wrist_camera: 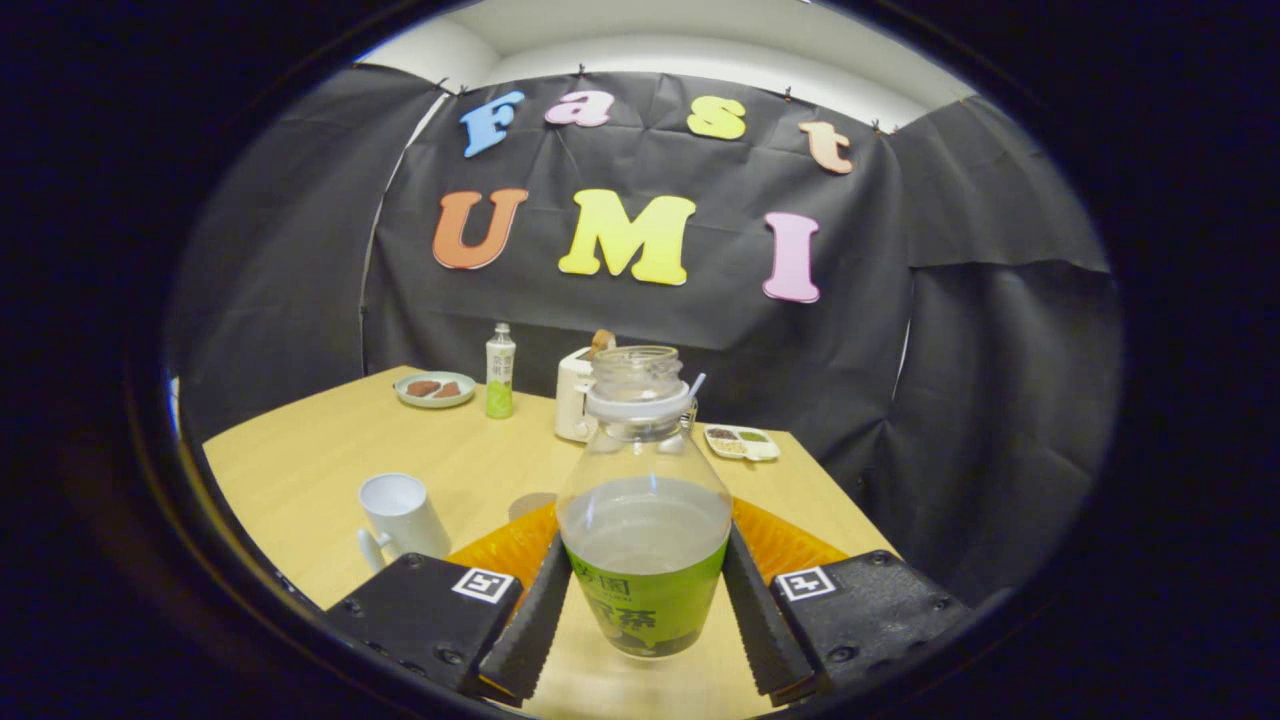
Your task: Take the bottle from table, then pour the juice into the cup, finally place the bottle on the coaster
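Gripper view: bottle held over the coaster

Both jaws press the sides of the uncapped bottle (645,520), which stands upright between them with liquid about halfway up. An orange coaster (510,545) lies beneath and behind it on the surface (320,460). The white cup (402,515) stands just beside the coaster, near the left finger.

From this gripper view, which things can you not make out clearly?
- Orange coaster: its middle is hidden behind the bottle.
- Cup: its inside is not visible from this angle.
- Gripper: finger pads flank the bottle; contact unclear.
- Small tray: contents too small to identify.
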Tool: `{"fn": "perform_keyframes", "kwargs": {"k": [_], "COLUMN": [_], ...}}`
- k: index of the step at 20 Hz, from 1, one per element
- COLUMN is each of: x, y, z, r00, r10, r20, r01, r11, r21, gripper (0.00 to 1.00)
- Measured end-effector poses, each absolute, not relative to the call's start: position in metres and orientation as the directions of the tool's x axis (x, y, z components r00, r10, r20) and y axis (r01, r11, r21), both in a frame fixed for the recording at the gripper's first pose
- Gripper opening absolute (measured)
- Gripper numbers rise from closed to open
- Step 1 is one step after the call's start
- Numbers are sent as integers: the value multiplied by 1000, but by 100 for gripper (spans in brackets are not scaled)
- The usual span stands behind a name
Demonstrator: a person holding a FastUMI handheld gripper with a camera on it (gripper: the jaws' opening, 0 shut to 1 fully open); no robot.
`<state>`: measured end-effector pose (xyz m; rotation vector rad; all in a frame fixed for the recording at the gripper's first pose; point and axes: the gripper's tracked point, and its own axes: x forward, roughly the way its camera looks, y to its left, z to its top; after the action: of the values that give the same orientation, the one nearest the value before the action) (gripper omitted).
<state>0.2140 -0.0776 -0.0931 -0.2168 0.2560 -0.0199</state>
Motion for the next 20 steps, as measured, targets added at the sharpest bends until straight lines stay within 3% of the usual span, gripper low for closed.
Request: {"fn": "perform_keyframes", "kwargs": {"k": [7, 11, 14, 20], "x": [221, 232, 236, 239], "y": [-87, -91, -77, -38], "z": [-72, -51, -40, -40], "r00": [962, 947, 944, 946], "r10": [-188, -315, -327, -317], "r20": [-199, -65, 37, 72], "r01": [68, 185, 226, 219], "r11": [868, 697, 562, 457], "r21": [-491, -693, -796, -862], "gripper": [80, 80, 80, 80]}}
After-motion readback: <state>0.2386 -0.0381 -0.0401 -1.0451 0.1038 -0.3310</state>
